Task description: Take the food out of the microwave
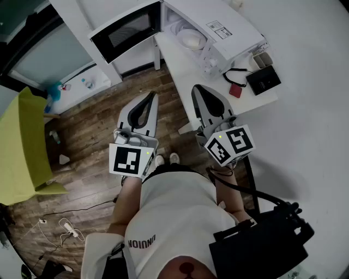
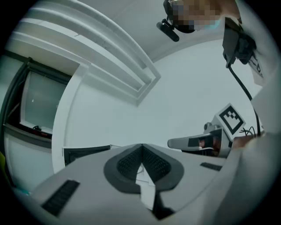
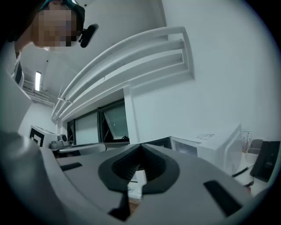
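Food (image 1: 191, 39) in microwave (image 1: 192, 13), well beyond left gripper (image 1: 152, 94), right gripper (image 1: 196, 88); jaws together, empty

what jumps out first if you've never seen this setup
The white microwave at the top of the head view stands with its door swung wide and a pale round dish inside. Below it, the left gripper and right gripper hover side by side, fingers shut on nothing.

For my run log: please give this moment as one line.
microwave: door open | food dish: inside | left gripper: shut, empty | right gripper: shut, empty
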The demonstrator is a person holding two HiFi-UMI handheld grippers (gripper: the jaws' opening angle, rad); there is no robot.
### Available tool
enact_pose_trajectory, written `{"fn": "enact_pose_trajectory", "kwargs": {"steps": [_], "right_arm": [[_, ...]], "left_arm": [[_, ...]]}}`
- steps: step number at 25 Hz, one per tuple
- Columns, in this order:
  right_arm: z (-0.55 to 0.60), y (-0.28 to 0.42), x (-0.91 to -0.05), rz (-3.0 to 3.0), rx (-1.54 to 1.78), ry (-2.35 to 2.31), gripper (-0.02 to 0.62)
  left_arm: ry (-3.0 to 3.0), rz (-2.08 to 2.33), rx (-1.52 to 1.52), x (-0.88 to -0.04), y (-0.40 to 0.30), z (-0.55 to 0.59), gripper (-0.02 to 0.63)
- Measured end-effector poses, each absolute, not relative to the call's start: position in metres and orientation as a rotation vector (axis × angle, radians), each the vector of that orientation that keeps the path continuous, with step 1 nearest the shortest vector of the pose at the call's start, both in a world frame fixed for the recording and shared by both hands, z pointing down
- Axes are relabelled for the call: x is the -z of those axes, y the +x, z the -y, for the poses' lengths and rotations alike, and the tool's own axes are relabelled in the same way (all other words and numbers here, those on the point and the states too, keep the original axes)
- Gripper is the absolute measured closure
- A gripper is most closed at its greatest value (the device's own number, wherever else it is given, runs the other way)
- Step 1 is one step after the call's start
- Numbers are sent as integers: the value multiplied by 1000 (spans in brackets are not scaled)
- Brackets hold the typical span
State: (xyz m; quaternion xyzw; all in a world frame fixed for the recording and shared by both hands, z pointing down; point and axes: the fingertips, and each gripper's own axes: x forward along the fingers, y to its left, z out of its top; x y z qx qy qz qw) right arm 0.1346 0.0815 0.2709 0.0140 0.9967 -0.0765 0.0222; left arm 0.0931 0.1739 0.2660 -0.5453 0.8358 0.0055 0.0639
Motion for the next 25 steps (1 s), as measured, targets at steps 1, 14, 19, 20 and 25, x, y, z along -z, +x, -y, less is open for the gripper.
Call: {"fn": "enact_pose_trajectory", "kwargs": {"steps": [1, 14, 19, 20, 25], "right_arm": [[-82, 134, -271, -3088, 236, 42, 574], [-90, 134, -271, -3085, 239, 27, 574], [-96, 132, -270, -3076, 238, 25, 574], [-99, 131, -270, -3075, 235, 23, 574], [-111, 127, -269, -3066, 235, 9, 574]], "left_arm": [[-1648, -2524, -19, -266, 93, -174, 592], [-1669, -2522, -21, -267, 92, -181, 592], [-1684, -2523, -18, -270, 90, -187, 592], [-1690, -2521, -19, -271, 90, -189, 592], [-1727, -2524, -51, -279, 87, -197, 592]]}}
